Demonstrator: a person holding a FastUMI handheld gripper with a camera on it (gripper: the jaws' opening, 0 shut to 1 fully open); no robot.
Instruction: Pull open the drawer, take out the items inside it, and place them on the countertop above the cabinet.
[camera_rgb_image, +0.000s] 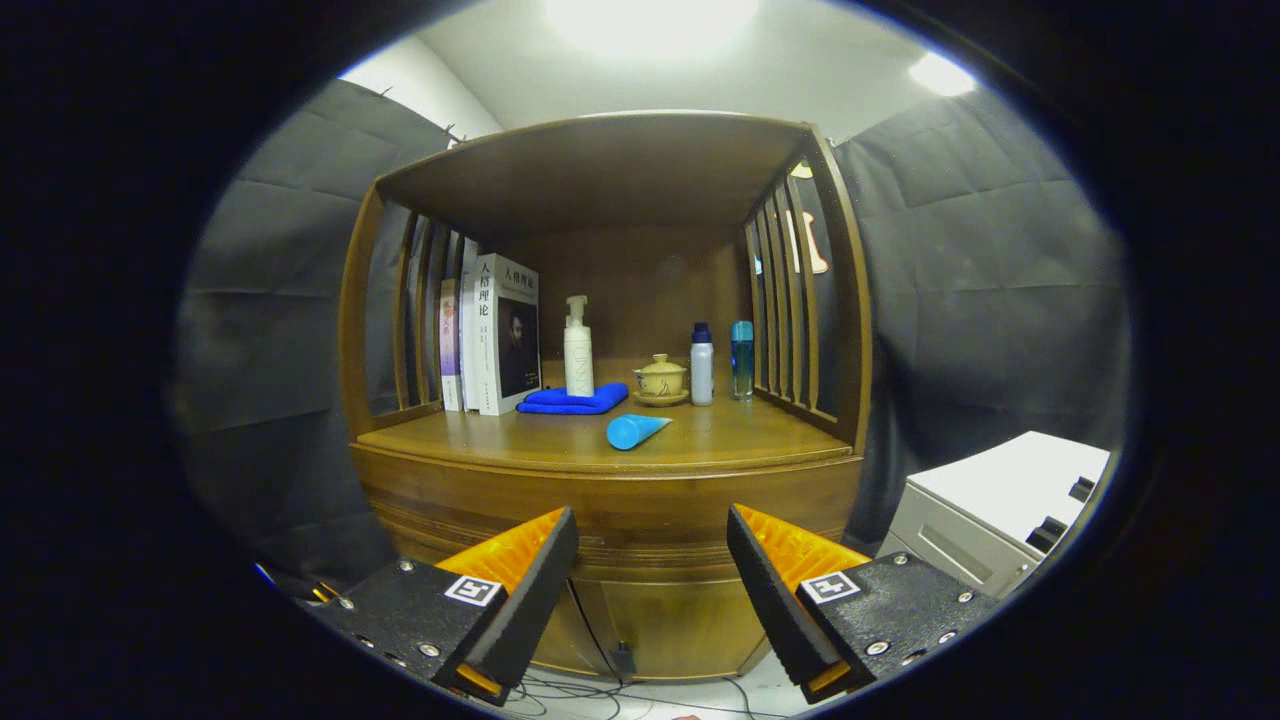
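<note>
We see the drawer (640, 520) as the wide band across the cabinet (610, 600) front, right under the countertop (720, 435), and it looks fully pushed in. No contents visible, so we can't tell what's inside.

Gripper (652, 555) is held level, facing the cabinet straight on, roughly at drawer height and set back from the front w/ a clear gap. Fingers are spread wide apart, nothing between them, touching nothing. Left fingertip (560, 535) and right one overlap the drawer band in our view; we see the curved lower cabinet doors between them.

Outward from the drawer, all on the countertop above it:
- blue tube (632, 430) lying on its side, nearest the front edge, approx. centre.
- behind it a folded blue cloth (572, 401) w/ a white pump bottle (578, 350) standing upright at its back.
- right of the cloth, a small yellowish lidded cup (660, 380) on a saucer, then a white bottle w/ dark cap (702, 365), then a clear blue bottle (741, 358) by the slatted side.
- left of the cloth, a few books (495, 335) standing upright against the left slats.

A wooden top shelf roofs the countertop. Right of the cabinet, lower down, sits a white box-like unit (1000, 510). Cables run on the floor below the cabinet.
</note>
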